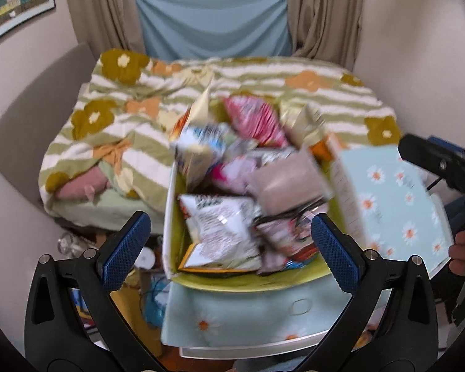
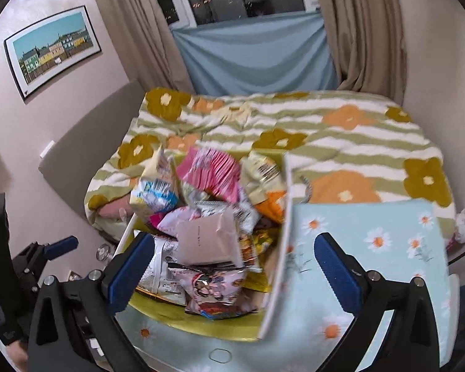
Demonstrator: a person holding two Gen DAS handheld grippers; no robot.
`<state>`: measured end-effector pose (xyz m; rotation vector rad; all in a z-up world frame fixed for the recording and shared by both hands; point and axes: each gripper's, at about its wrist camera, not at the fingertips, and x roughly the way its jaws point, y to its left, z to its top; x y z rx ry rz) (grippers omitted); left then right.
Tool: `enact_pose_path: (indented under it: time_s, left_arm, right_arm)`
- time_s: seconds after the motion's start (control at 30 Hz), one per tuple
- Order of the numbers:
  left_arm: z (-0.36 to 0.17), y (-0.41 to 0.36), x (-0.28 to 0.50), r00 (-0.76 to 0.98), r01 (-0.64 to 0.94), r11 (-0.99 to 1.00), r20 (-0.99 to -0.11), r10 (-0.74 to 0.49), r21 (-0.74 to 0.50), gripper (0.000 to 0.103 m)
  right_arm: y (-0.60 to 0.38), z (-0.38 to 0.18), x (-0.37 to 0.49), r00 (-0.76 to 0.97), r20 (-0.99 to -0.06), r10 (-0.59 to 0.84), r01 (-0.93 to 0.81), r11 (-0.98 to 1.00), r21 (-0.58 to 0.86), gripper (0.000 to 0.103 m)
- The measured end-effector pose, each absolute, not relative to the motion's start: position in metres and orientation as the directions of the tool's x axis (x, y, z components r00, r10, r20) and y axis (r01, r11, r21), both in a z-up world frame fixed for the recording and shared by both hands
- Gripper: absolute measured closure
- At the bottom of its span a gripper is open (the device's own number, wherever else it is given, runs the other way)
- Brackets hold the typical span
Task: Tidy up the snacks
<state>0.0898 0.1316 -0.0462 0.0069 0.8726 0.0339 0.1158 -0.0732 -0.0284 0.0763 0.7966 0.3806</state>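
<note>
left gripper with two blue textured pads, jaws spread wide, nothing between them; one daisy-print box, pale blue outside, green inside, sits just before the bed, heaped with perhaps ten crinkly foil snack packets, one pink-striped, one flat beige; their print is too blurred to read; its one lid stands open at right; right gripper jaws spread wide, empty
</note>
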Motion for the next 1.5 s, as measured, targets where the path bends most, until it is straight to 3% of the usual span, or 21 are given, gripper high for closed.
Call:
enact_pose_path:
  time_s: [0.3, 0.67, 1.5]
  left_arm:
    - [0.002, 0.106, 0.053, 0.742, -0.046, 0.999, -0.67, 0.015, -0.029, 0.0]
    - [0.011, 0.076, 0.014, 0.782, -0.014, 1.0, -0.623, 0.008, -0.005, 0.0]
    - [0.015, 0.064, 0.004, 0.795, 0.007, 1.0, -0.607, 0.005, 0.017, 0.0]
  right_arm:
    - [-0.123, 0.016, 0.065, 0.734, -0.649, 0.201, -0.195, 0.977, 0.082, 0.0]
    - [-0.162, 0.024, 0.01, 0.793, -0.606, 0.067, -0.084, 0.996, -0.001, 0.0]
    - [-0.168, 0.027, -0.008, 0.801, -0.597, 0.055, -0.053, 0.998, 0.021, 0.0]
